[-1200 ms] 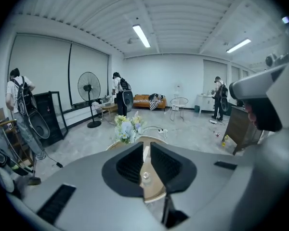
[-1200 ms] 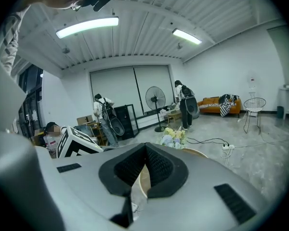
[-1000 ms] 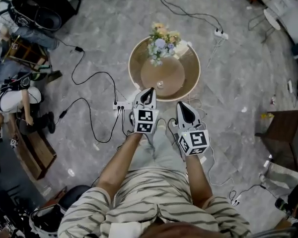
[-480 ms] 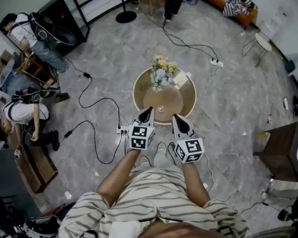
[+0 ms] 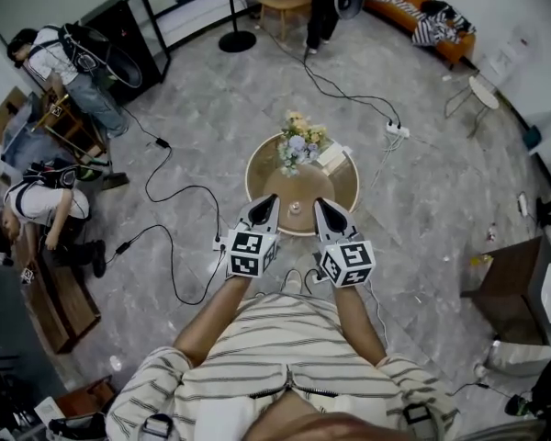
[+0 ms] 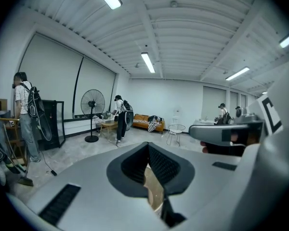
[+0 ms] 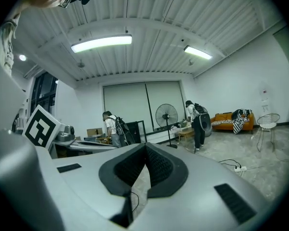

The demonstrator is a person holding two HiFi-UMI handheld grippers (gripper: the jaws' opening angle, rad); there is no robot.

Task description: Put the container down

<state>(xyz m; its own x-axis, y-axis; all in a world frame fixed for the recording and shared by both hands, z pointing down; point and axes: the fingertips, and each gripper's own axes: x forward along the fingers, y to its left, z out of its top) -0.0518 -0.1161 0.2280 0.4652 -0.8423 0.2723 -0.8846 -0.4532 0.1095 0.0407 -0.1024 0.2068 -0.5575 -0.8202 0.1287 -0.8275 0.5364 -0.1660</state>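
Looking down in the head view, the round table [image 5: 345,183] sits farther below than a second ago. The container [image 5: 295,209] stands on the table's near part, in front of the flowers [image 5: 298,142], and the left gripper [image 5: 270,200] and right gripper [image 5: 320,204] are drawn back clear of it. In the left gripper view the jaws are pressed together and empty. The right gripper view shows the same, so the put-down looks finished.

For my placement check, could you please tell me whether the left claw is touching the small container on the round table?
Apart. The head view shows bare round table between the left claw and the container.
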